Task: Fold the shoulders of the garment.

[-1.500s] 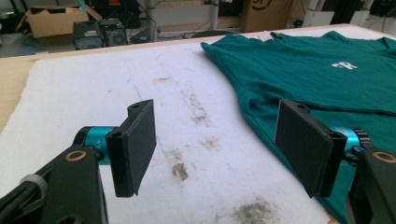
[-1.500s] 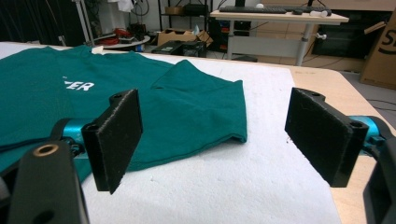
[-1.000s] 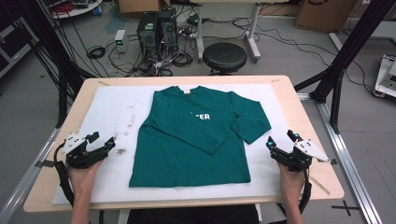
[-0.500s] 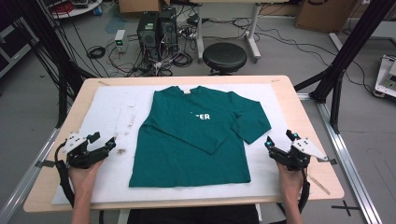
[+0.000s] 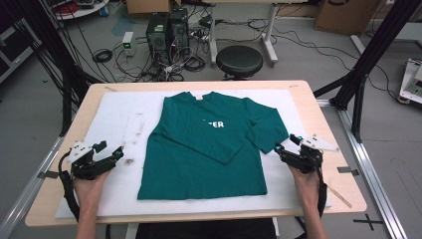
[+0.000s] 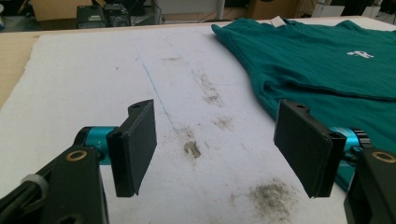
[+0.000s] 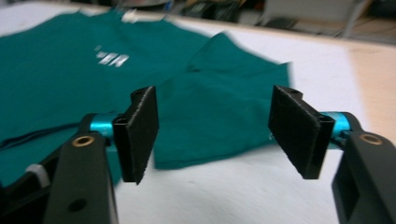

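Jaws on both grippers stand apart with nothing between them. From the high view, the left gripper [image 5: 110, 155] hovers over the white mat [image 5: 124, 119] near the worktop's [image 5: 308, 99] left front, held by the person's left hand [image 5: 88, 186]. The right gripper [image 5: 287, 144] sits near the right front, in the right hand [image 5: 306, 181], close beside the sleeve of a green T-shirt [image 5: 199, 154]. The shirt lies flat in the middle of the mat, collar away from the person, with its left sleeve folded in across the chest and white lettering partly covered.

Seen from the left gripper view, the two black jaws rise wide apart over bare, smudged mat. The green T-shirt [image 6: 317, 65] lies ahead and to the right, its edge reaching behind the right-hand jaw.

Seen from the right gripper view, which is slightly blurred, the jaws have just been closing a little, yet a broad gap remains and it is empty. Beyond them lies the shirt's spread sleeve [image 7: 224, 112], resting on the white mat [image 7: 308, 60].
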